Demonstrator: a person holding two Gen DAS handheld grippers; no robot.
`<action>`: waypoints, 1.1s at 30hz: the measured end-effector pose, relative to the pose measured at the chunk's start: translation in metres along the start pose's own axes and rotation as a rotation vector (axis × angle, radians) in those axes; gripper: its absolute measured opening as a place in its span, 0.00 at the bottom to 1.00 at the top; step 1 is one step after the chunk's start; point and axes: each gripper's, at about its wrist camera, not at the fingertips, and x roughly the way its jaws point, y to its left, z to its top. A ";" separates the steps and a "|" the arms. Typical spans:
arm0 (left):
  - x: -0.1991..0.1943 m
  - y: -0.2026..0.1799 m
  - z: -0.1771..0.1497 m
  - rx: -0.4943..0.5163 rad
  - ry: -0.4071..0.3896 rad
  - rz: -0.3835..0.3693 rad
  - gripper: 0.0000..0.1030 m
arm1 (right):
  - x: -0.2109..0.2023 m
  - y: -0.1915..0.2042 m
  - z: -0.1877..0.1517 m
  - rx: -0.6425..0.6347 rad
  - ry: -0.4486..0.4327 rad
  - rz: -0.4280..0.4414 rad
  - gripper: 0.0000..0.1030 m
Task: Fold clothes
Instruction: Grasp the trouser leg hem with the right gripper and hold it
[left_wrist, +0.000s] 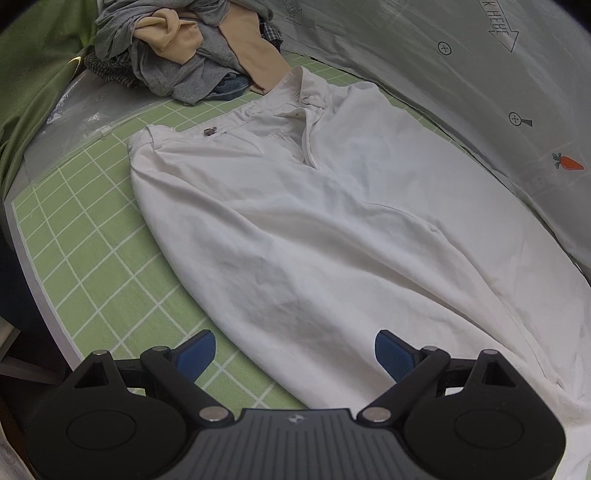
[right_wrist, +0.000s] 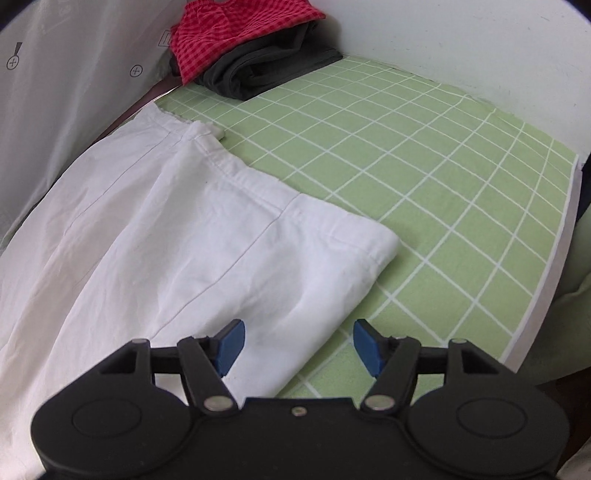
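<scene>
Two matching black hand-held grippers with blue finger pads

The left gripper (left_wrist: 295, 352) has a matte black body with a ribbed grey centre plate bearing a small round emblem, flanked by two rounded housings, each with a faint circular outline; angular black link arms run forward from silver pivot pins to blue, finely ribbed pads (left_wrist: 393, 356). The right gripper (right_wrist: 298, 345) has the same build: black rounded housings, silver pins at the link joints, one small screw at the centre of its plain black plate, and smooth-looking blue pads (right_wrist: 232, 343)
</scene>
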 end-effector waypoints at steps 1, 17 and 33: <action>-0.003 0.001 -0.003 0.002 -0.003 0.005 0.90 | 0.000 0.003 0.000 -0.018 -0.001 -0.001 0.64; -0.008 0.043 -0.022 -0.094 0.024 0.029 0.90 | -0.079 -0.003 0.001 -0.171 -0.192 -0.023 0.02; 0.039 0.110 0.039 -0.260 0.027 0.038 0.82 | -0.069 -0.019 -0.013 0.079 -0.089 -0.036 0.03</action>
